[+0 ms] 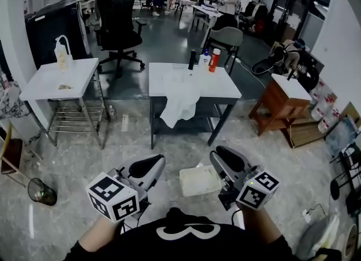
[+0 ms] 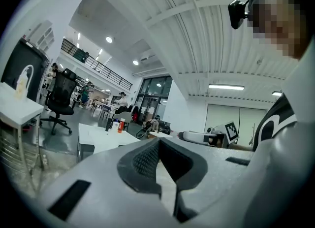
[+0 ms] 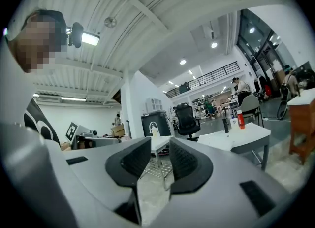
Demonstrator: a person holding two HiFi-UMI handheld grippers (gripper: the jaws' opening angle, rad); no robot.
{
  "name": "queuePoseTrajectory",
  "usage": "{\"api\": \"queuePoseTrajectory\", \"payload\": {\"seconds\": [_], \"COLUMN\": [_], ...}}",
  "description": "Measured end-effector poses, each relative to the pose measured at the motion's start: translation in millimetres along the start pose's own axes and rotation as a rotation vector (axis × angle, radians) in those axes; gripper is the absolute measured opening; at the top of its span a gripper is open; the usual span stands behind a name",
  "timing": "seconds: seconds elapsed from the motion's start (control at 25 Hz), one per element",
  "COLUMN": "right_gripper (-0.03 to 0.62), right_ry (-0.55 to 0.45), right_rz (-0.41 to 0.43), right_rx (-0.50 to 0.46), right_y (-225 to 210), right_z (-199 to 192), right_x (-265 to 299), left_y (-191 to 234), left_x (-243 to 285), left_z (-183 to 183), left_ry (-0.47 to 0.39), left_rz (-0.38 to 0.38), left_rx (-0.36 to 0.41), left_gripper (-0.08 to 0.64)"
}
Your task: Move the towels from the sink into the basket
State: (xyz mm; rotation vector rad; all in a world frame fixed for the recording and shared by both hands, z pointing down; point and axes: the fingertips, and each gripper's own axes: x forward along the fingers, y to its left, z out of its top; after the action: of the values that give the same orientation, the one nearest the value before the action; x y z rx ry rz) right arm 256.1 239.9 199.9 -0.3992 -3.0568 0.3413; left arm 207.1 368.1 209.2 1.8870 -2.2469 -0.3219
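Approach step, nothing picked yet. Left gripper (image 1: 153, 163) closed and empty; right gripper (image 1: 221, 155) slightly apart, empty; both held level, near body. White towel (image 1: 181, 106) draped off near edge of far centre table (image 1: 163, 79). Next, probably: close distance, open wide, pinch cloth.

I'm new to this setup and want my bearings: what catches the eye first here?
Two handheld grippers dominate the bottom of the head view, the left gripper and the right gripper, both held low in front of the person. Beyond them, a white towel hangs over the front edge of the white table mid-room.
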Motion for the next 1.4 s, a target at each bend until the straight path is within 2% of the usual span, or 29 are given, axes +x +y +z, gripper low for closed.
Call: {"api": "queuePoseTrajectory", "payload": {"seconds": [0.08, 0.24, 0.64, 0.92, 1.12, 1.4], "right_gripper": [0.12, 0.244, 0.325, 0.341, 0.344, 0.344], "right_ry": [0.002, 0.033, 0.079, 0.132, 0.206, 0.262], "right_rz": [-0.006, -0.005, -0.011, -0.034, -0.021, -0.064], "right_rx": [0.001, -0.042, -0.034, -0.009, -0.049, -0.022], "right_y": [-10, -27, -113, -211, -291, -397], "right_z": [-1, -5, -13, -10, -18, -30], "right_x": [6, 26, 99, 160, 201, 250], "left_y": [9, 32, 110, 182, 241, 305], "left_x": [3, 10, 68, 154, 234, 322], "left_z": [-3, -6, -9, -4, -9, -12], "left_ry": [0.007, 0.013, 0.046, 0.096, 0.138, 0.195], "left_rz": [0.014, 0.045, 0.117, 0.128, 0.122, 0.116], "left_rx": [-0.004, -0.017, -0.053, -0.094, -0.135, -0.135], "left_gripper": [0.005, 0.005, 0.005, 0.005, 0.006, 0.005]}}
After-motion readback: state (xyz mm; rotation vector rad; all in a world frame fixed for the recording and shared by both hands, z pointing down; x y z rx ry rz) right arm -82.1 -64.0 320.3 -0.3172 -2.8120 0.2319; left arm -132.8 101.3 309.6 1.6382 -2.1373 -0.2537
